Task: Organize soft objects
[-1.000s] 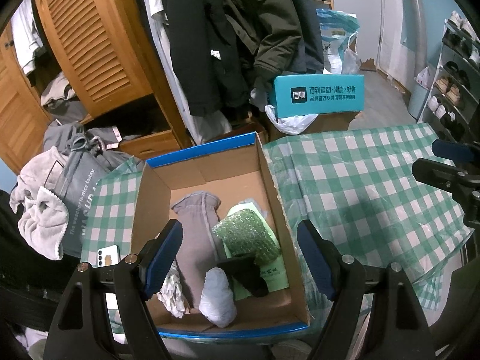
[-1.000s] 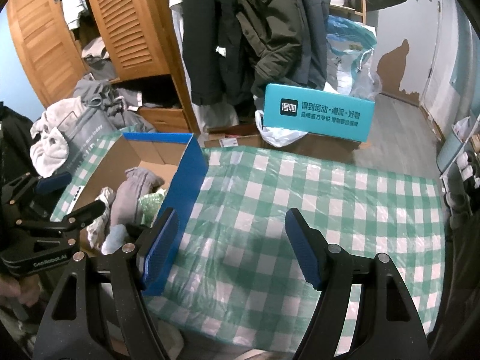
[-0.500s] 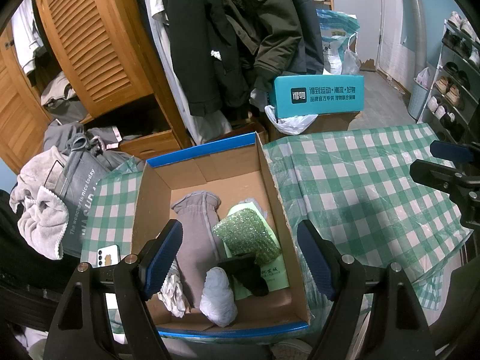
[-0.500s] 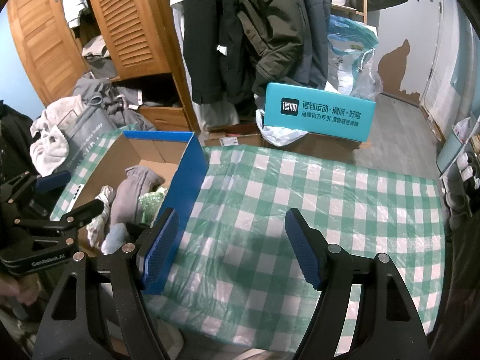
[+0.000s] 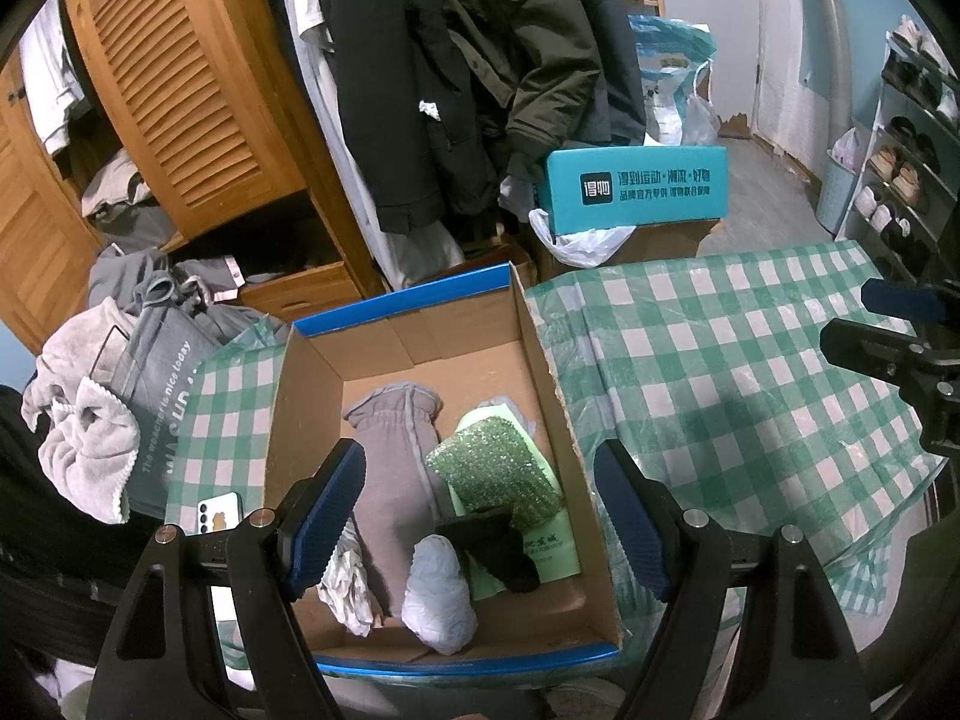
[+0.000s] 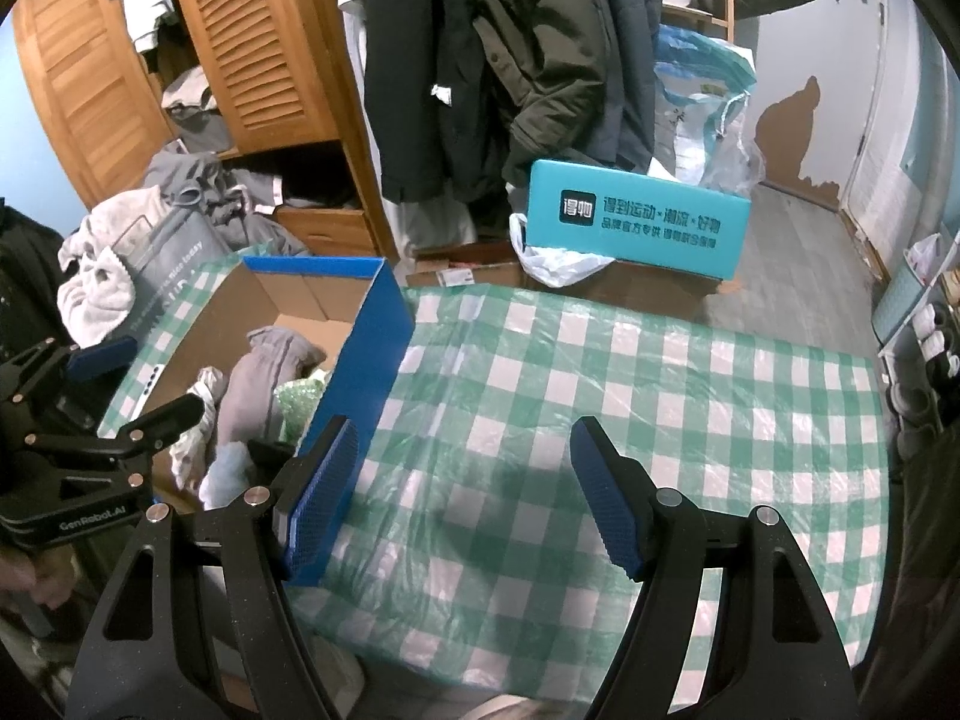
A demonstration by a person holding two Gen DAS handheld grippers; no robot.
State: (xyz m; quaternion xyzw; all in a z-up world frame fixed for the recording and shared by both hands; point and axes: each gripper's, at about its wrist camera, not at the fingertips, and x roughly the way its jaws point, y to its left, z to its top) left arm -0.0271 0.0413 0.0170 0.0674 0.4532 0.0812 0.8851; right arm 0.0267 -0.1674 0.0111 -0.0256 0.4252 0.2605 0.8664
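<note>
A blue-rimmed cardboard box (image 5: 540, 372) (image 6: 372, 348) stands on the green checked table. Inside lie a grey glove (image 5: 393, 468) (image 6: 258, 384), a green bubble-wrap piece (image 5: 495, 474) (image 6: 297, 393), a pale blue sock (image 5: 438, 594) (image 6: 225, 471), a white crumpled cloth (image 5: 348, 582) (image 6: 204, 396) and a black item (image 5: 492, 546). My left gripper (image 5: 480, 519) hovers open above the box, nothing between its fingers. Over the bare tablecloth to the right of the box, my right gripper (image 6: 462, 498) hangs open and holds nothing. Each gripper shows at the edge of the other's view.
A phone (image 5: 219, 513) lies on the table left of the box. Grey clothes and a towel (image 5: 90, 438) pile at the left. A teal box (image 5: 636, 186) (image 6: 636, 216) sits behind the table, with hanging coats, a wooden wardrobe and a shoe rack (image 5: 900, 168) beyond.
</note>
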